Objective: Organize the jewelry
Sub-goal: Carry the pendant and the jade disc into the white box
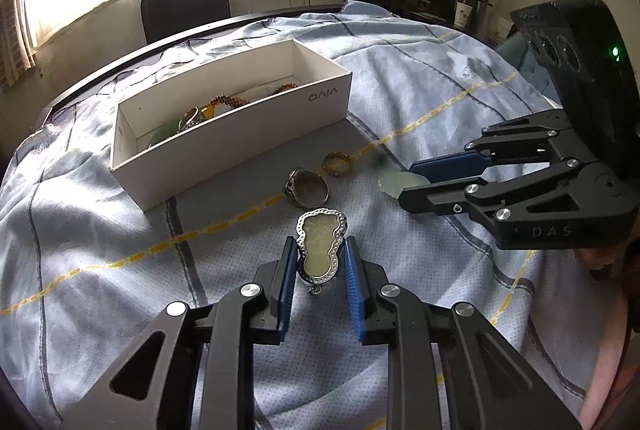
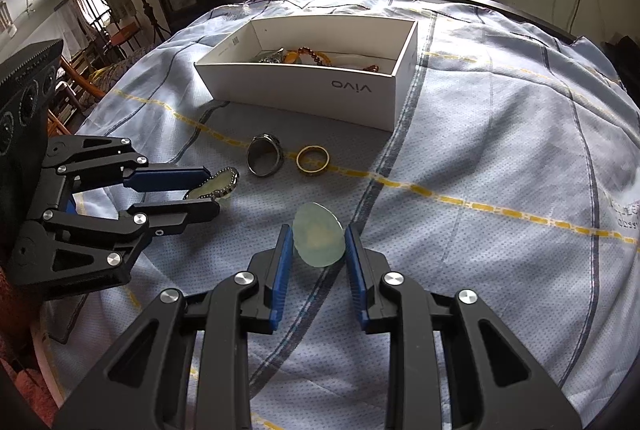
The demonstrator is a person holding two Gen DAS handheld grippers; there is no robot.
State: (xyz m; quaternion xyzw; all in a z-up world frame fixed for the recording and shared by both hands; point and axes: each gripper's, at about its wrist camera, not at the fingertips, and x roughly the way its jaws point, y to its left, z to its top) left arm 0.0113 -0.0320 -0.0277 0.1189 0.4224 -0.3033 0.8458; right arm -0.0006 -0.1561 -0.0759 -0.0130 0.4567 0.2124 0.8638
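On the cloth (image 1: 420,78) the box (image 1: 224,154) sat farthest from me, with beads (image 2: 316,55) and other pieces inside. Before it lay two rings side by side: the signet ring (image 1: 306,187) left, the band (image 1: 338,163) right. Nearer me, the framed pendant (image 1: 320,250) lay left between my left gripper's (image 1: 320,254) fingers, the oval stone (image 2: 318,239) right between my right gripper's (image 2: 318,244).

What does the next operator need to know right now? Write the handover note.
Left gripper: fingers around the silver-framed pendant, seemingly gripped.
Right gripper: fingers around the pale green oval stone, also seemingly gripped.
Silver ring and gold ring lie on the cloth in front of the white box.
Done: beads and some rings are in the box.
Left: box both held pieces, then both rings.
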